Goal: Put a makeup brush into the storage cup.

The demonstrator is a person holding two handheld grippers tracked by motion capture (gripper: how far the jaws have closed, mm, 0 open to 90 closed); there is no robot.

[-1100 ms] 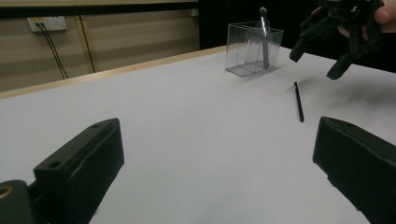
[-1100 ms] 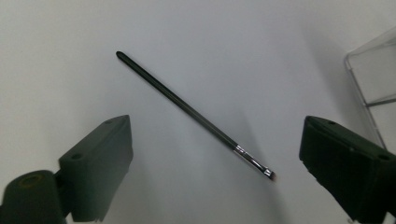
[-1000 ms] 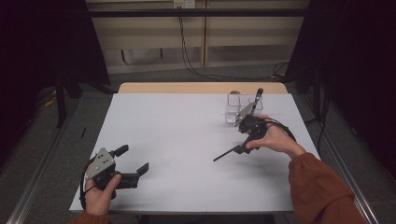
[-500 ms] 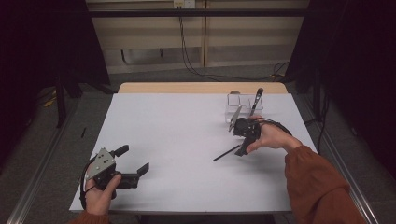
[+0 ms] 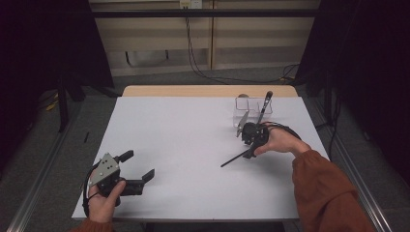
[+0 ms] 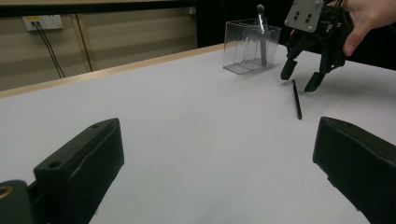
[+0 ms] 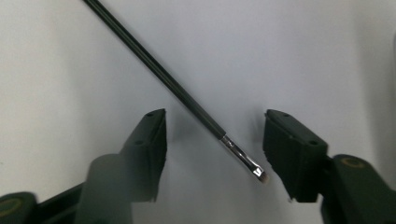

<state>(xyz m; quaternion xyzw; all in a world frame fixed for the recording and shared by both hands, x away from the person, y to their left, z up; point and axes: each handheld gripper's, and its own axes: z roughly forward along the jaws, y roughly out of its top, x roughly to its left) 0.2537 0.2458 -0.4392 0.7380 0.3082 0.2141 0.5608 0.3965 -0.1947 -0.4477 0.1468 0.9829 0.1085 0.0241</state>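
Nearest, the left tongs (image 5: 138,166) rest wide and empty on the desk (image 5: 193,145). Farther on, the right tongs (image 7: 212,154) have just been closing around the thin brush (image 7: 187,100), not yet gripping; beyond, the clear holder (image 5: 251,108) with one brush awaits it.

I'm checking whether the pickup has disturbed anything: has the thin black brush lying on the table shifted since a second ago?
No. The brush lies at the same angle and the same gap from the clear box.
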